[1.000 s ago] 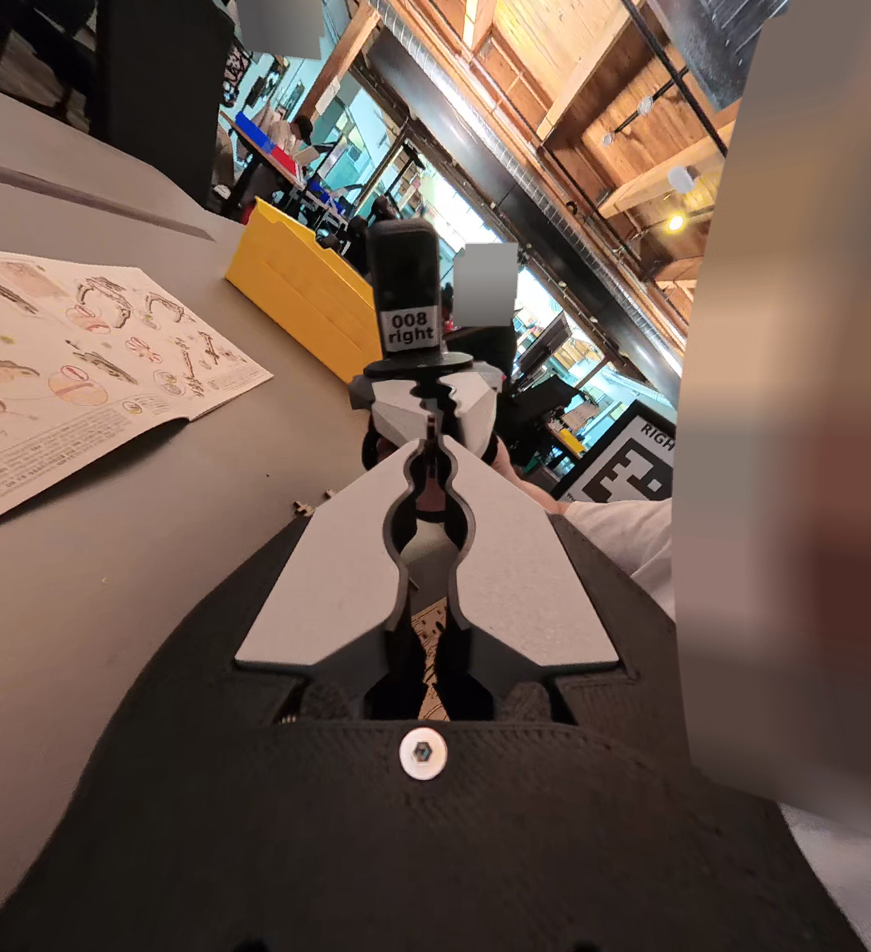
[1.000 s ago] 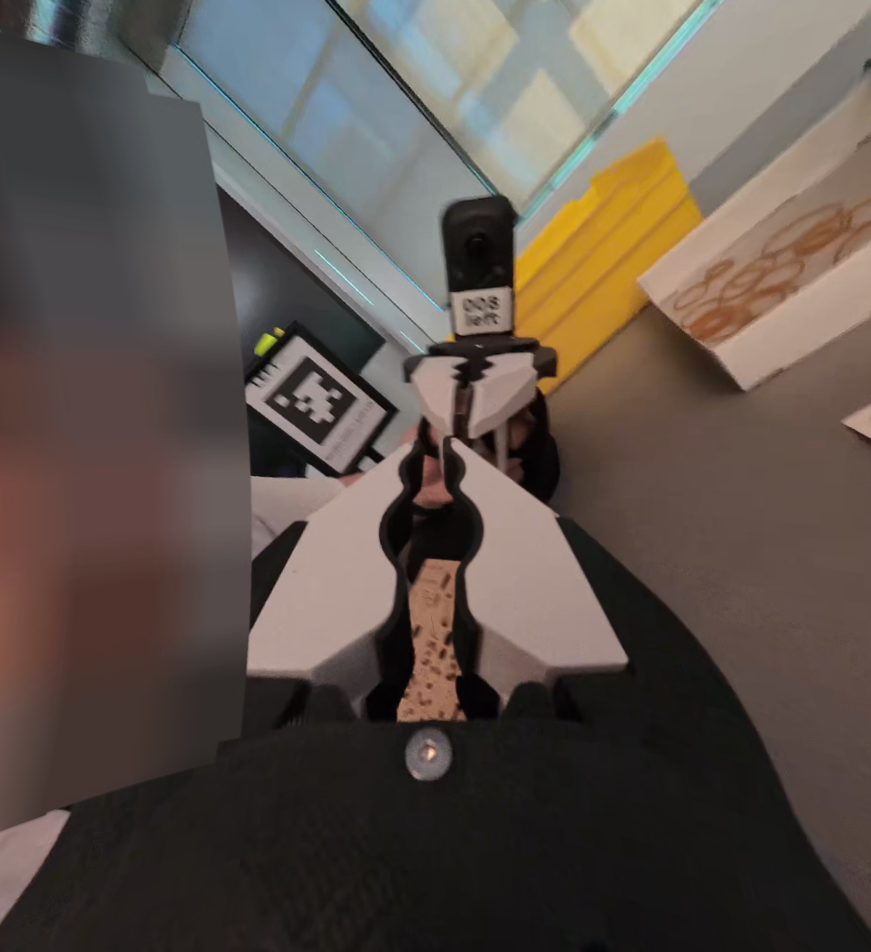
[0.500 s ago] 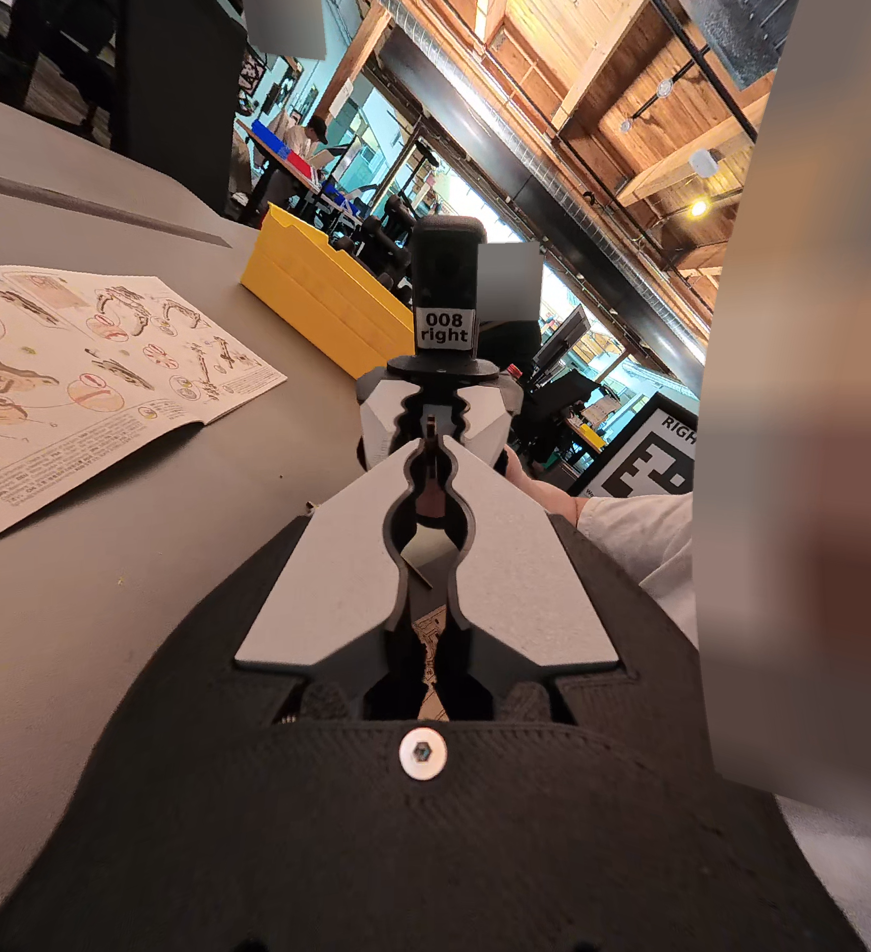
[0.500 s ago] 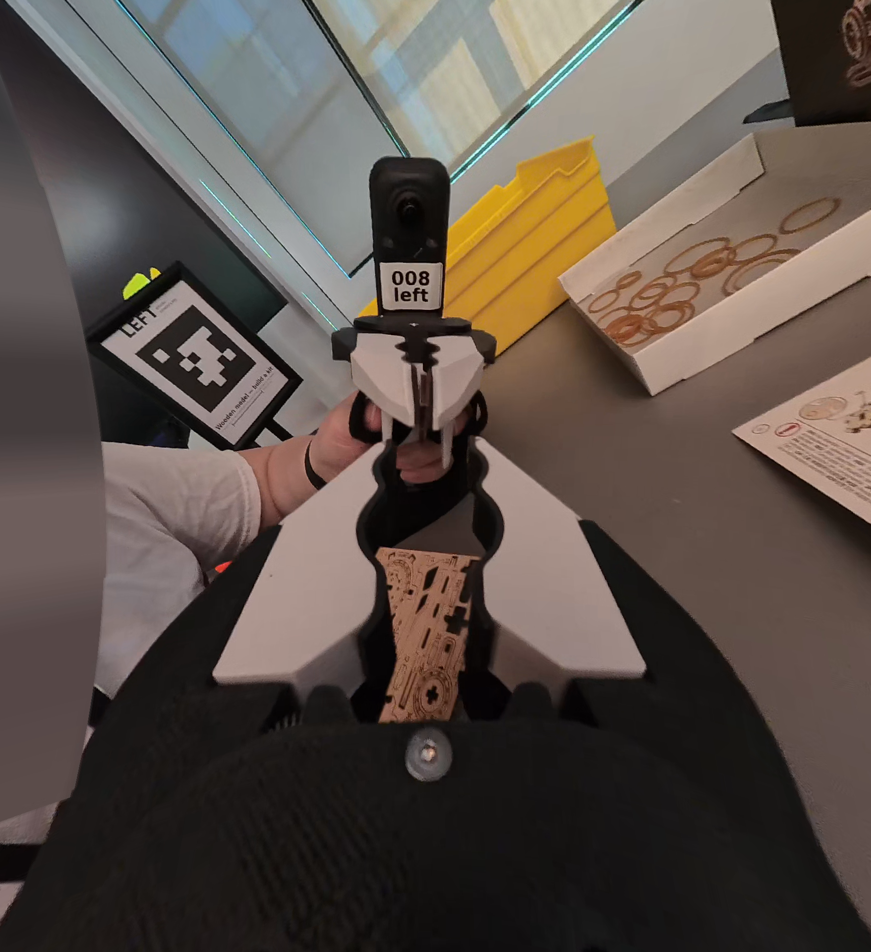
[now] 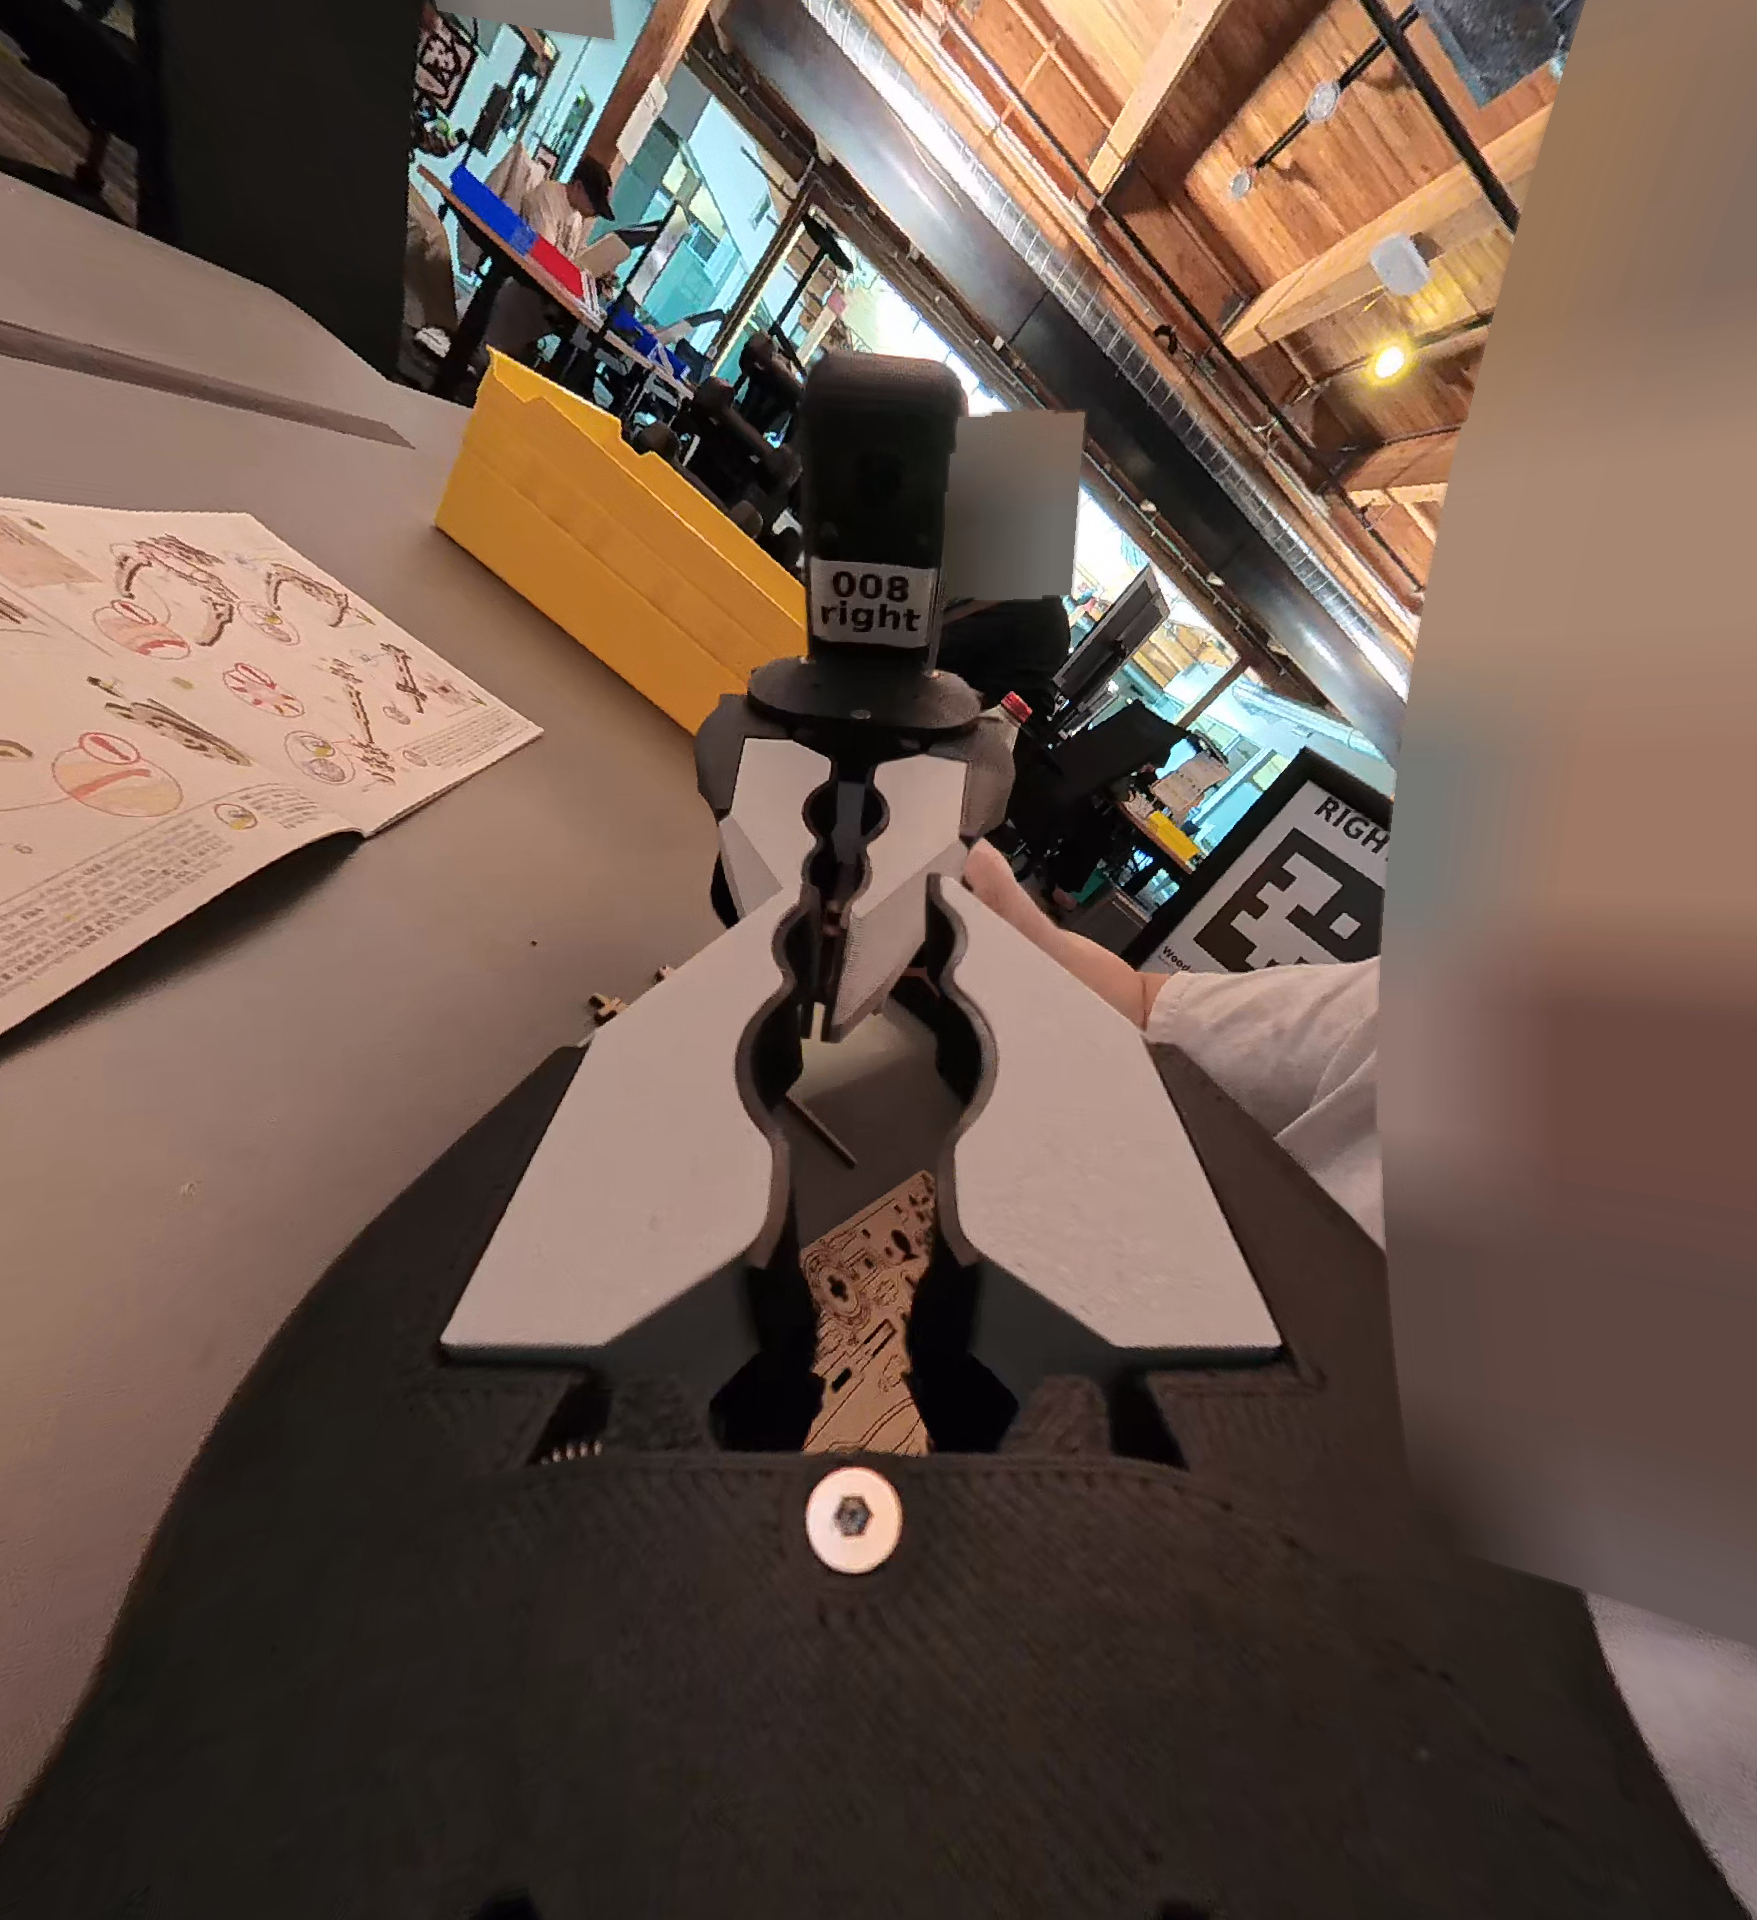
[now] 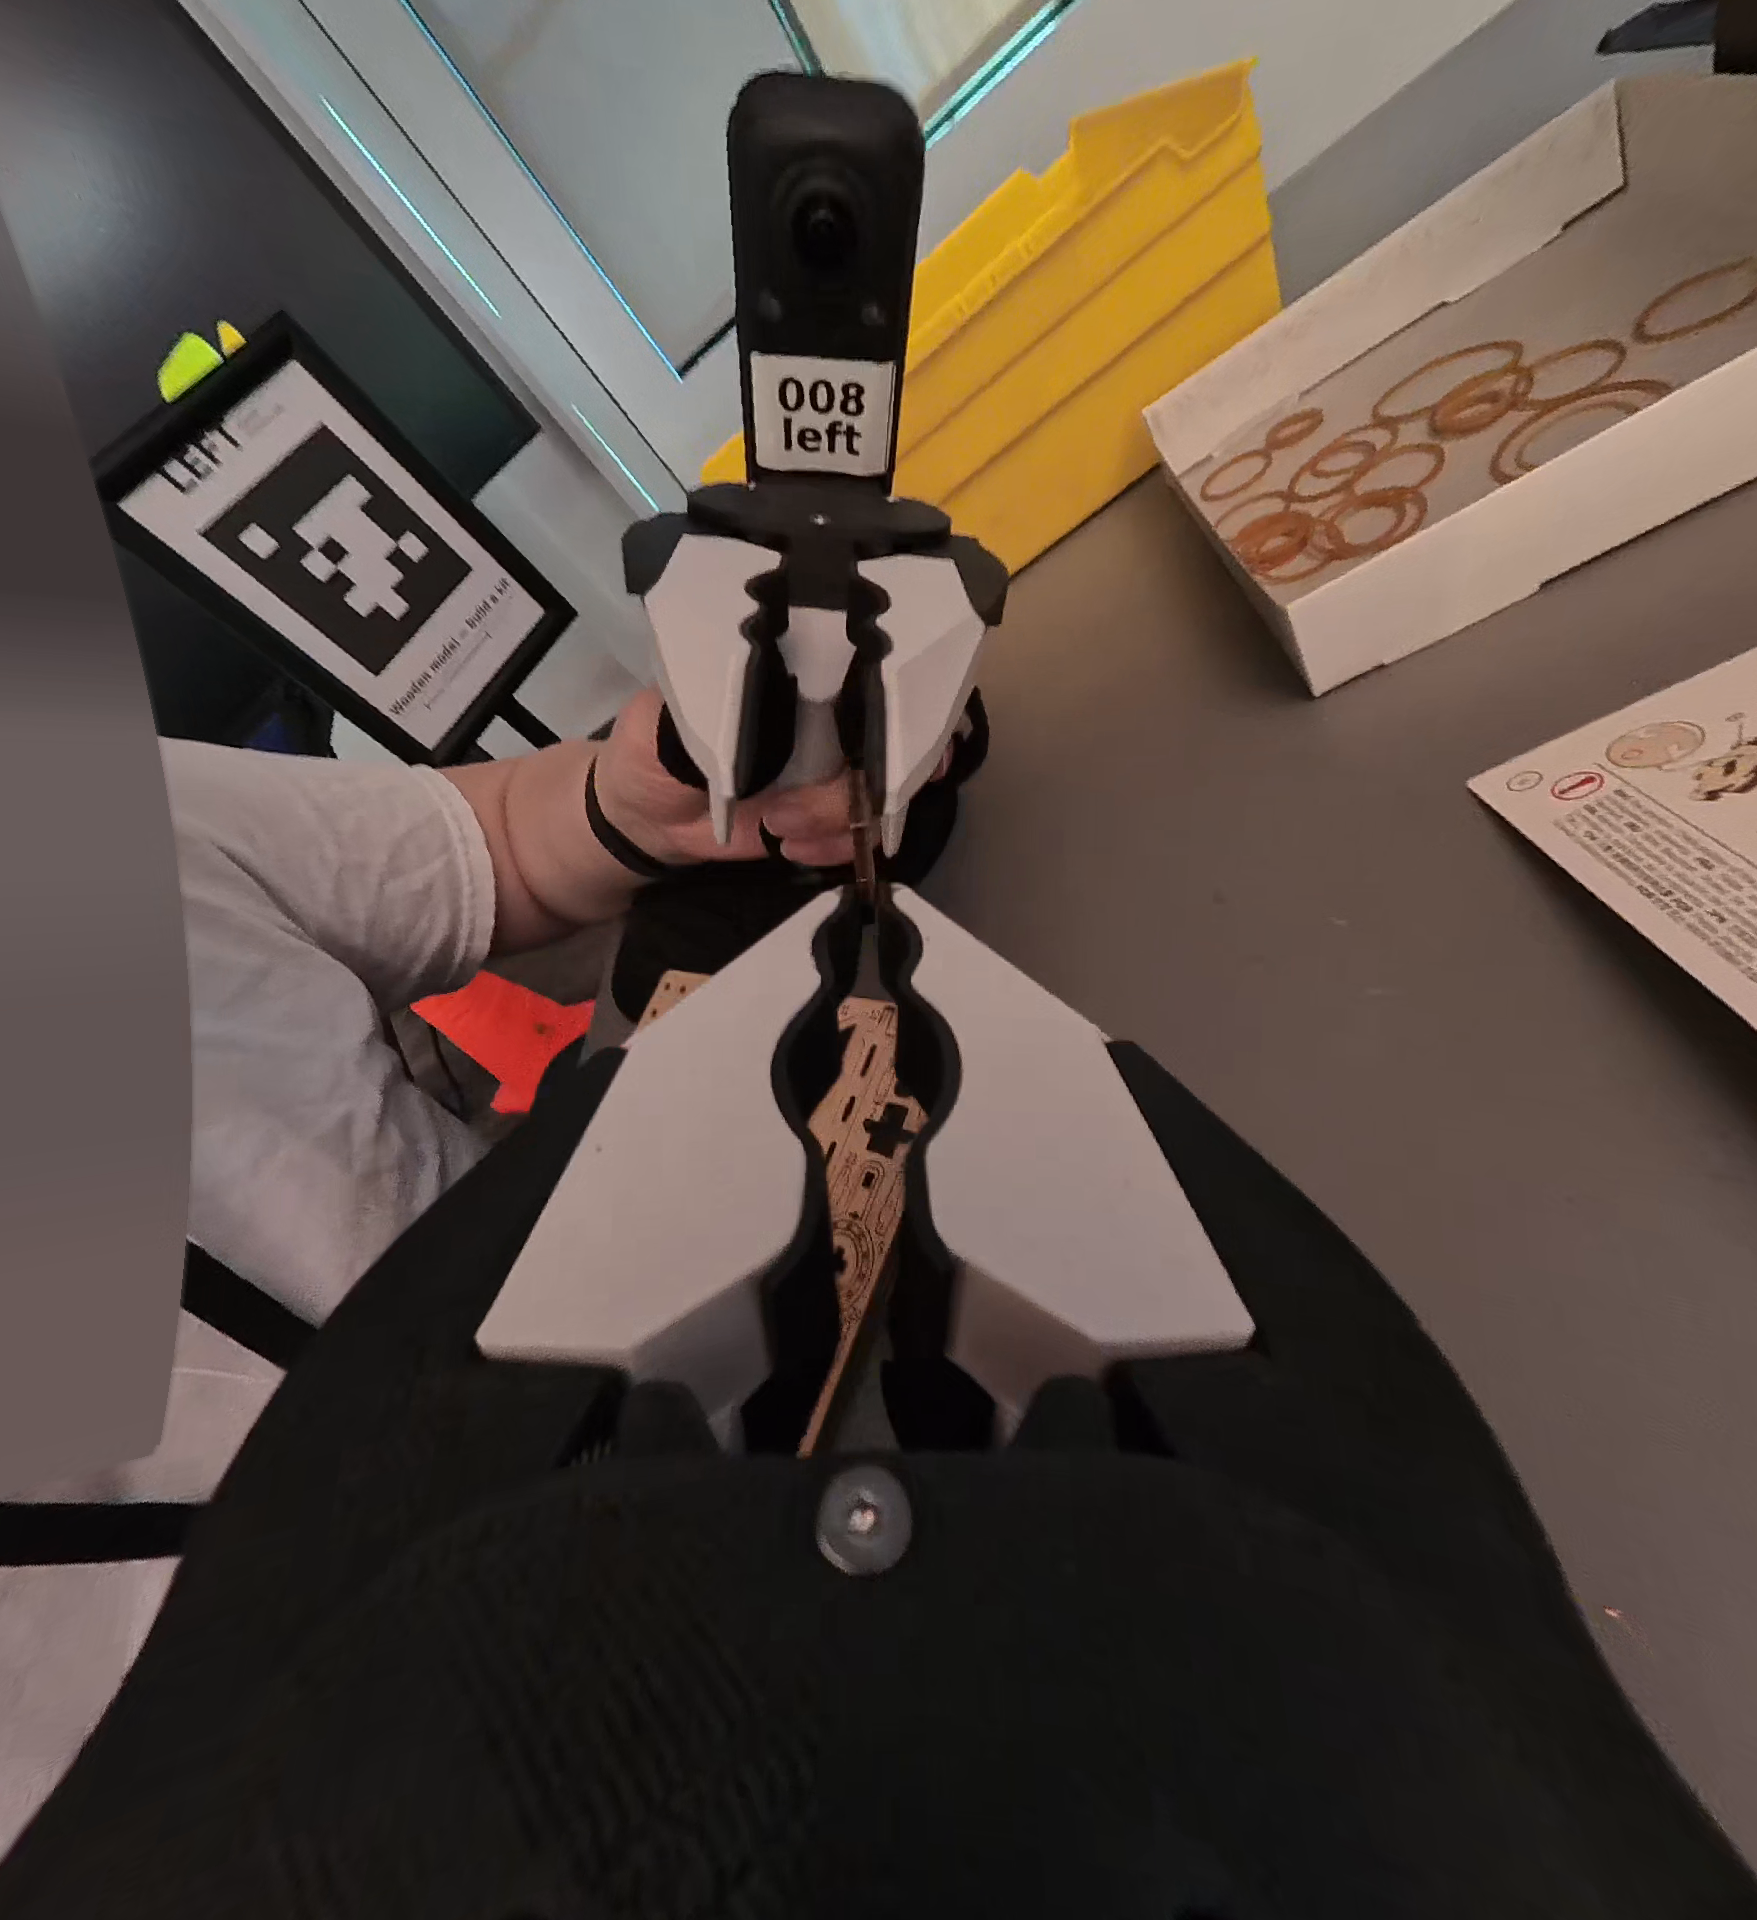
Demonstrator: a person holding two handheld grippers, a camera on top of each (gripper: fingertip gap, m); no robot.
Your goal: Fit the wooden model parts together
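Two grippers nose to nose, one wooden part between them

The right gripper [image 6: 866, 904] is clamped narrow on a flat engraved wooden part [image 6: 869, 1132] that runs lengthwise along its fingers toward 12 o'clock. The left gripper [image 6: 806, 831] faces it tip to tip with its fingers a little apart; whether it pinches the thin strip [image 6: 861, 831] at its tip, can't tell. Both hover over the table [image 6: 1321, 935] edge; open room lies at 3 o'clock, short of the instruction sheet [image 6: 1705, 821].

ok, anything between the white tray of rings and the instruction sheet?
No, just bare grey table between the white tray and the instruction sheet, right wrist view.
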